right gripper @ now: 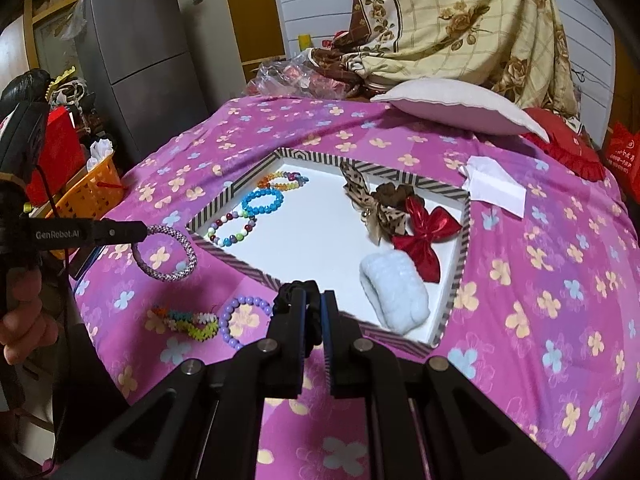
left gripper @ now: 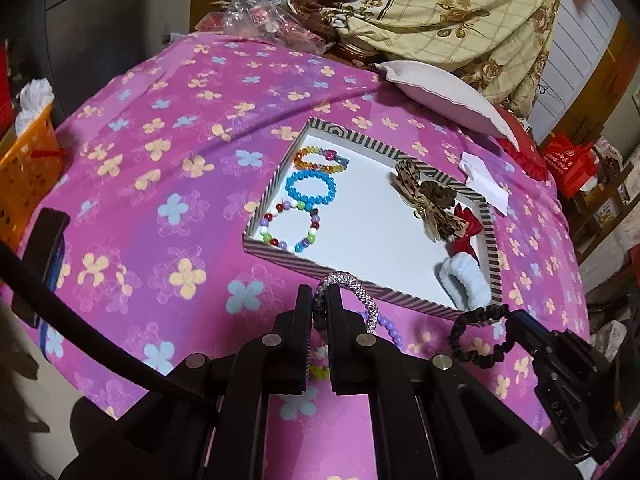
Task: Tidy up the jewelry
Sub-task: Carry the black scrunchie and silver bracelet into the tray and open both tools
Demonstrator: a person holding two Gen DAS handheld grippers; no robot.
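A striped-rim white tray [left gripper: 362, 142] [right gripper: 236, 192] lies on the pink flowered cloth. It holds three bead bracelets on its left and bows and a pale blue fluffy scrunchie [right gripper: 394, 290] on its right. My left gripper [left gripper: 319, 292] is shut on a silver sparkly bangle [left gripper: 358, 290], held above the cloth just before the tray's near rim; it also shows in the right wrist view [right gripper: 166, 254]. My right gripper [right gripper: 314, 296] is shut on a black scrunchie [left gripper: 478, 334] near the tray's near right corner. A purple bead bracelet [right gripper: 240, 320] and a multicolour spiky bracelet [right gripper: 186, 320] lie on the cloth.
A pillow [right gripper: 460, 106] and folded white paper [right gripper: 496, 190] lie behind the tray. An orange basket [left gripper: 24, 168] and a dark phone [left gripper: 48, 240] sit at the left edge. A floral blanket [right gripper: 460, 20] is piled at the back.
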